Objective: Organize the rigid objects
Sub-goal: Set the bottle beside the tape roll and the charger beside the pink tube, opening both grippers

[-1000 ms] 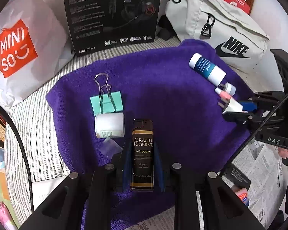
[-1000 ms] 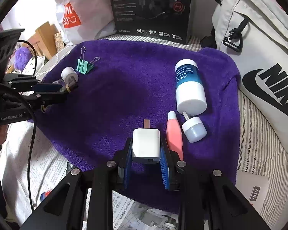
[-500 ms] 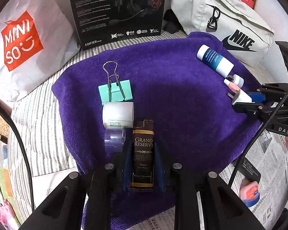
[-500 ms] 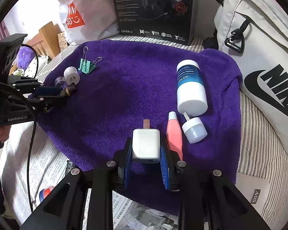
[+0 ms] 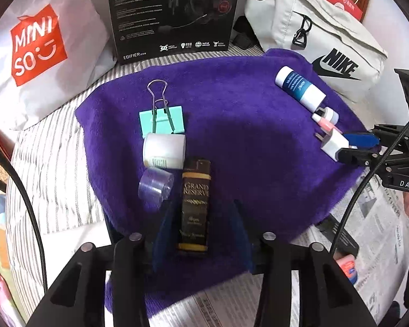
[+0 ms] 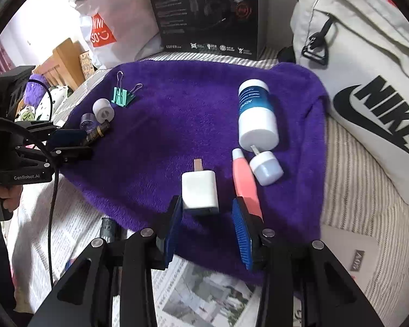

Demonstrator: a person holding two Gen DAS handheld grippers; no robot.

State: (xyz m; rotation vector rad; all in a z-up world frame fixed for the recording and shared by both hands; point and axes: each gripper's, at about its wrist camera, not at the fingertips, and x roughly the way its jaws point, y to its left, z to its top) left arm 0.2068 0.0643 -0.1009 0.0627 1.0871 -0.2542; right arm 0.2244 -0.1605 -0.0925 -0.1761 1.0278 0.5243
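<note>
A dark "Grand Reserve" lighter (image 5: 196, 204) lies on the purple towel (image 5: 245, 150) between the fingers of my left gripper (image 5: 201, 229). Its jaws are opening, with a gap on both sides. Just left of the lighter sit a clear cap (image 5: 155, 185), a white jar (image 5: 165, 150) and a teal binder clip (image 5: 162, 121). A white charger (image 6: 199, 190) rests on the towel (image 6: 177, 125) inside my right gripper (image 6: 207, 229), whose jaws are opening off it. Beside it lie a pink tube (image 6: 245, 179), a small white bottle (image 6: 267, 167) and a blue-white bottle (image 6: 256, 117).
Behind the towel stand a black headset box (image 5: 174, 13), a white Miniso bag (image 5: 38, 46) and a grey Nike bag (image 5: 321, 35). Newspaper (image 6: 204, 294) covers the near edge, and a small red-lidded jar (image 5: 346, 267) lies on it. Striped bedding (image 6: 368, 218) lies to the right.
Both grippers' jaws have parted: the left let go of the lighter, the right let go of the charger. Both objects lie on the towel. Neither hand has shifted much.
</note>
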